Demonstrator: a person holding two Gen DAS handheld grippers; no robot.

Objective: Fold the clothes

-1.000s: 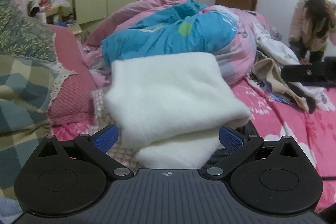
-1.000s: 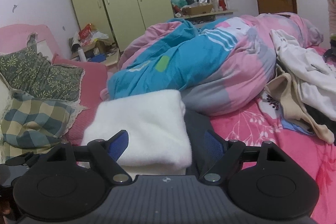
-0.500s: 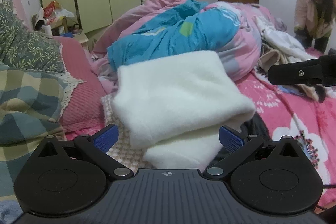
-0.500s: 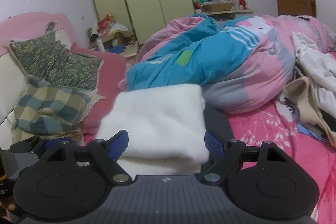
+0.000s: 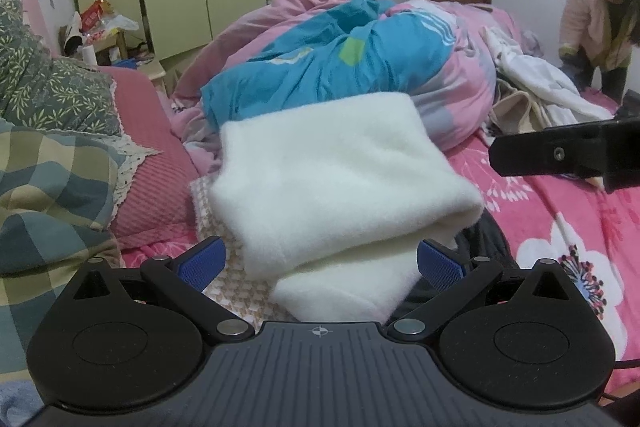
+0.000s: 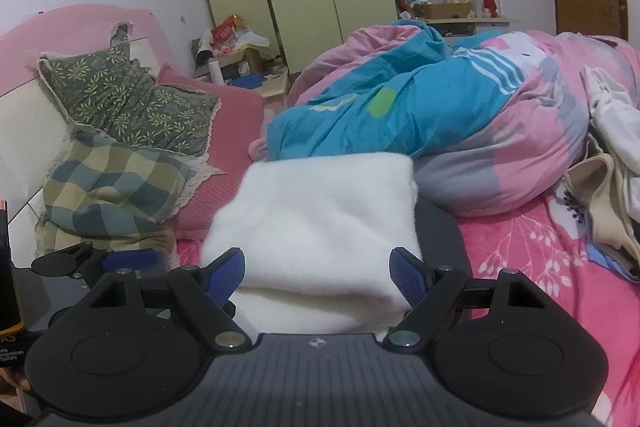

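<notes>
Both claws stand wide open, gripping nothing: the left gripper (image 5: 318,263) and right gripper (image 6: 318,269) each flank the near edge of a folded white fleece garment (image 5: 336,187) (thick, fuzzy, squarish), ribbed blue pads clear of it. It lies on the pink floral bedsheet (image 5: 560,227), a rumpled blue-and-pink quilt (image 5: 360,67) beyond, checked pillow (image 6: 112,187) left.

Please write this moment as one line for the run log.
phase: fold done | white fleece garment: folded, on bed | left gripper: open, empty | right gripper: open, empty | unfolded clothes pile: right of quilt
</notes>
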